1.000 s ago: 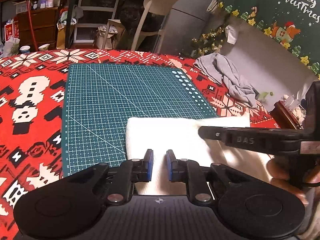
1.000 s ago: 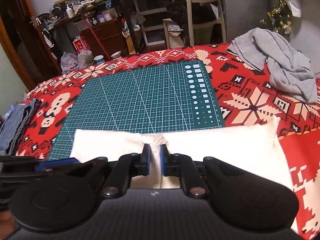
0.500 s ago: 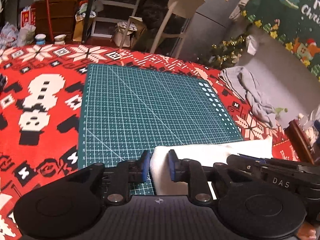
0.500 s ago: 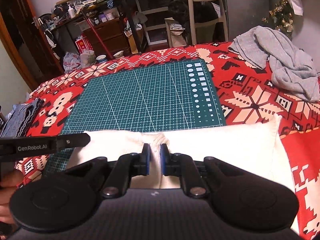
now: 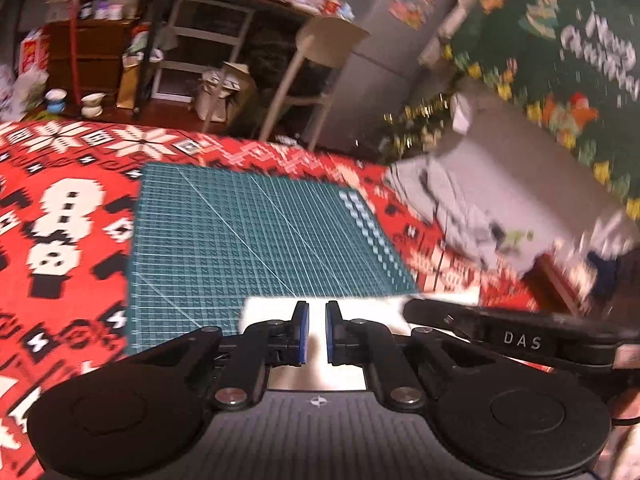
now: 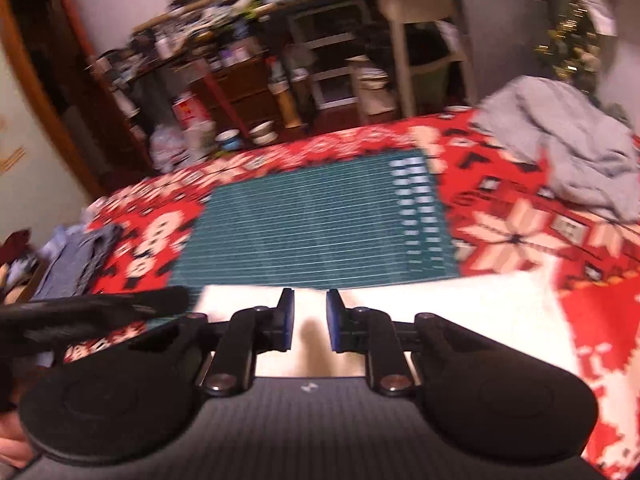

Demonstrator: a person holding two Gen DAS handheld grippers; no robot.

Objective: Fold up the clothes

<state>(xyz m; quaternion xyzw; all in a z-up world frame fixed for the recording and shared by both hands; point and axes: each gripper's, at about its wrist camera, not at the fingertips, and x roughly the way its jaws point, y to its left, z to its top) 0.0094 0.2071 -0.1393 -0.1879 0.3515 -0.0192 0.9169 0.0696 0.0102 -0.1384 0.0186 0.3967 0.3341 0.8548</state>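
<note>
A folded white cloth (image 5: 368,308) lies flat along the near edge of the green cutting mat (image 5: 248,240). My left gripper (image 5: 313,308) hovers over the cloth's left part. Its jaws are closing to a narrow gap, and no fabric is pinched between the pads. The right gripper (image 5: 416,310) reaches in from the right, just beside it. In the right wrist view, my right gripper (image 6: 310,296) is over the white cloth (image 6: 460,312). Its jaws are opening, with only flat cloth showing in the gap. The left gripper (image 6: 160,300) pokes in at the left. Both views are motion-blurred.
A red patterned tablecloth (image 5: 60,220) covers the table under the mat (image 6: 312,232). A crumpled grey garment (image 6: 568,152) lies at the far right. Bluish clothes (image 6: 76,256) are stacked at the left edge. Behind the table stand a pale chair (image 5: 320,48) and cluttered shelves.
The right gripper let go of the pinched fold and its jaws widened. The left gripper shifted from the cloth's left edge to over the cloth, its gap narrower. Both cameras tilted up.
</note>
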